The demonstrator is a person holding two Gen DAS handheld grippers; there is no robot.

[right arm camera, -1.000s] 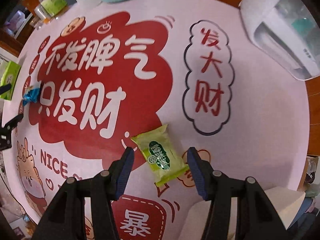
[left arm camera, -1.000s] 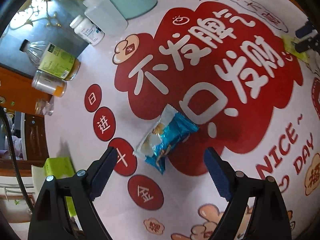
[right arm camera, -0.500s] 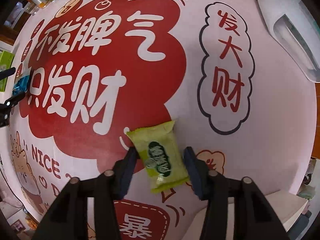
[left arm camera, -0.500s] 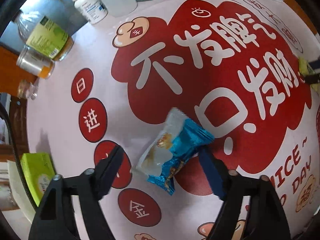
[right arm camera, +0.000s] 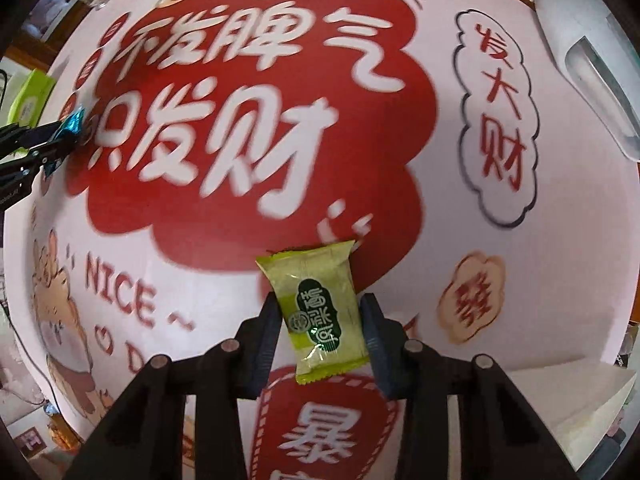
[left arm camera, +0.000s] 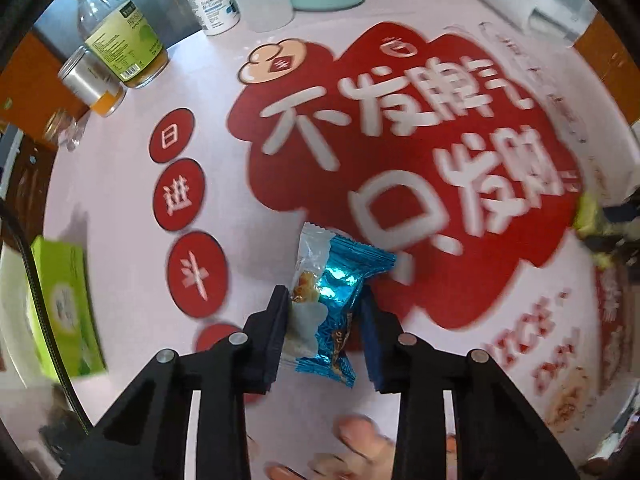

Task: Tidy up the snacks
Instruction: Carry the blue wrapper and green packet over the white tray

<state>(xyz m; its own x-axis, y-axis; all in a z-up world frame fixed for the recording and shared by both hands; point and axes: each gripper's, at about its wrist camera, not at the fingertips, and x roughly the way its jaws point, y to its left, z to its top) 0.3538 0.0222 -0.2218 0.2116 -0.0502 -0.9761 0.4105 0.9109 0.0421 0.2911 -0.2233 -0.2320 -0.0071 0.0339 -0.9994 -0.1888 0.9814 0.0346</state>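
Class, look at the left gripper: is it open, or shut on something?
Shut. The left gripper has both pads pressed against the blue snack packet, squeezing it between them.

The left gripper pointed steeply down, its two black fingers closed from either side on a blue snack packet, pads pressing the wrapper. The right gripper pointed straight down, its dark fingers clamped on the long edges of a green snack packet. In the right wrist view the left gripper showed at the far left edge, gripping its blue packet. Both frames were blurred.
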